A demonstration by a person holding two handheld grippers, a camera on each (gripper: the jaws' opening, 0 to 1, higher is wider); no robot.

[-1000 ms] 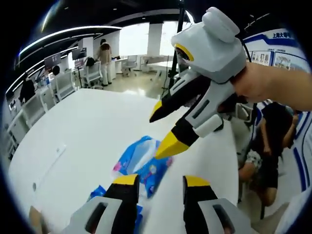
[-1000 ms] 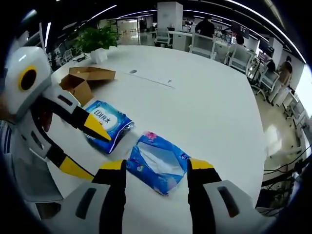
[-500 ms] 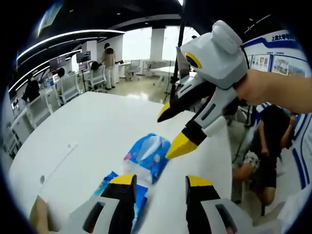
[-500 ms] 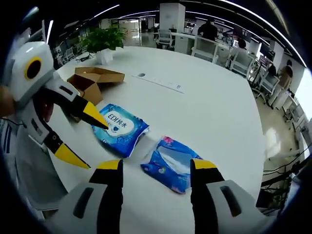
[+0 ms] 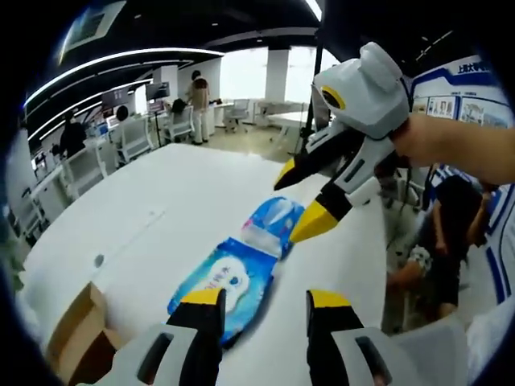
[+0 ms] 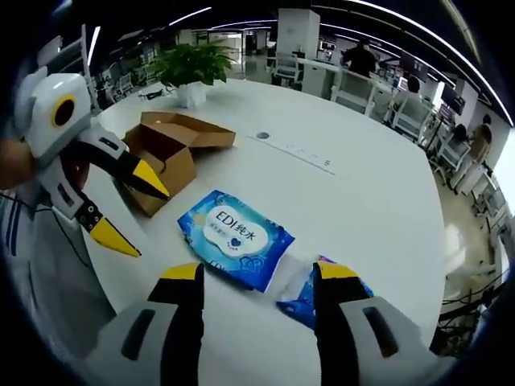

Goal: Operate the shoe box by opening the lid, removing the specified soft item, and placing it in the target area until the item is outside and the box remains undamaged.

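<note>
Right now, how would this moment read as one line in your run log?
shoe box: open, on table | wipes pack: outside, flat on table | second blue pack: beside it | left gripper: open, empty | right gripper: open, empty

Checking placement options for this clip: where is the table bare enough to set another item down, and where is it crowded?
Bare: the white table beyond the wet wipes pack, past the cable grommet. Crowded: the near edge, where the open cardboard box, the wipes pack and the second blue pack lie, with the left gripper and right gripper open above.

White table [image 6: 378, 193], potted plant [image 6: 195, 66] at its far edge, office chairs [image 5: 133, 138] and desks beyond.
</note>
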